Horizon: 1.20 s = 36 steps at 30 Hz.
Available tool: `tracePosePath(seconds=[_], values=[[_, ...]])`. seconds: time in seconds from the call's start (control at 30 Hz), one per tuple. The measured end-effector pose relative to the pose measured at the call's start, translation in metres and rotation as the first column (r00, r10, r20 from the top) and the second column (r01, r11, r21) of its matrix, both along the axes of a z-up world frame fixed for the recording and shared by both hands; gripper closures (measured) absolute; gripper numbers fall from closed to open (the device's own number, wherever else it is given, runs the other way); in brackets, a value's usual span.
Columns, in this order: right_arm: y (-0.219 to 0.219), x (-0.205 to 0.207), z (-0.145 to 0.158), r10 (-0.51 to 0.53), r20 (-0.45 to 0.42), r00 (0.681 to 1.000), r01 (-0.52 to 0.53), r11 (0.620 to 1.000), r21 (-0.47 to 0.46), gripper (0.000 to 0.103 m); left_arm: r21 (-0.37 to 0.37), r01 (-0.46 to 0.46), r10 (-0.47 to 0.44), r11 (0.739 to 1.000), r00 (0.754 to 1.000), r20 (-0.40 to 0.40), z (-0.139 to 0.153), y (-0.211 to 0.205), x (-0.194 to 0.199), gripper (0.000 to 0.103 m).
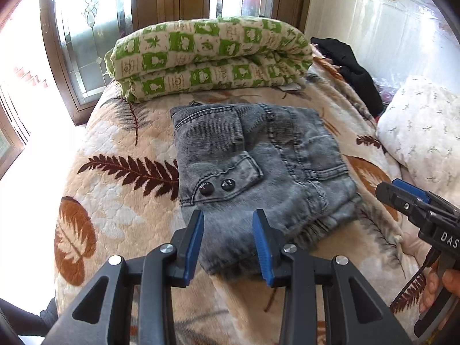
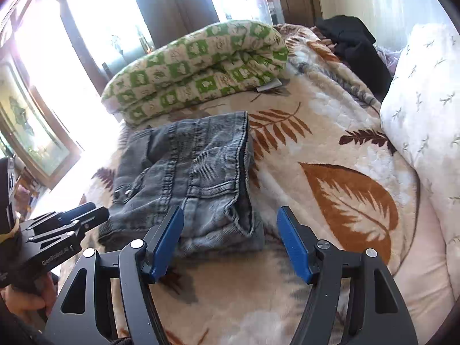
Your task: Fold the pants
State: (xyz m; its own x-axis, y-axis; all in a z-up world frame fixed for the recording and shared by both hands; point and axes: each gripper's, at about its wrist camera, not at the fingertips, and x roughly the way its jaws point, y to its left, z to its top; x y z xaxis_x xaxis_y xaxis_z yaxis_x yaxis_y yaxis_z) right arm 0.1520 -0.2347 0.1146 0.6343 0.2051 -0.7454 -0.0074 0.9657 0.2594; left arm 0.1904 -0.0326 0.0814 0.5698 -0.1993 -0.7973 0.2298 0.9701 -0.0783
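Both the left gripper (image 1: 228, 224) and right gripper (image 2: 230, 230) hang empty, jaws apart; the springy folded grey jeans (image 1: 258, 166) may unfold on the soft blanket (image 1: 115, 132).

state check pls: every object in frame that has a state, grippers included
pants: folded into a compact stack, lying on the bed, not held
left gripper: open, above the pants' near edge, nothing between the pads
right gripper: open, empty
green quilt: folded, behind the pants
black garment: crumpled, at the far right
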Motion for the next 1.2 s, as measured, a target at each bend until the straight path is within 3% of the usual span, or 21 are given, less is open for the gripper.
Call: tracePosePath(seconds=[0.43,0.77,0.87,1.2], values=[[0.013,-0.057,0.04,0.061,0.058,0.996,-0.061,0.998,-0.011,0.035,-0.05,0.005,-0.004,0.999,1.0,0.02,0.025,-0.005,-0.046,0.064],[0.021,-0.085,0.047,0.063,0.081,0.995,-0.059,0.997,-0.048,0.03,-0.054,-0.01,0.012,0.998,0.999,0.034,0.031,0.0,-0.074,0.039],[0.022,-0.093,0.046,0.059,0.09,0.994,-0.054,0.997,-0.056,0.023,-0.047,-0.021,0.023,0.999,0.999,0.033,0.03,0.003,-0.08,0.031],[0.028,-0.107,0.044,0.07,0.1,0.992,-0.065,0.996,-0.057,0.018,-0.062,-0.064,0.067,0.996,0.997,0.046,0.026,0.017,-0.095,0.016]])
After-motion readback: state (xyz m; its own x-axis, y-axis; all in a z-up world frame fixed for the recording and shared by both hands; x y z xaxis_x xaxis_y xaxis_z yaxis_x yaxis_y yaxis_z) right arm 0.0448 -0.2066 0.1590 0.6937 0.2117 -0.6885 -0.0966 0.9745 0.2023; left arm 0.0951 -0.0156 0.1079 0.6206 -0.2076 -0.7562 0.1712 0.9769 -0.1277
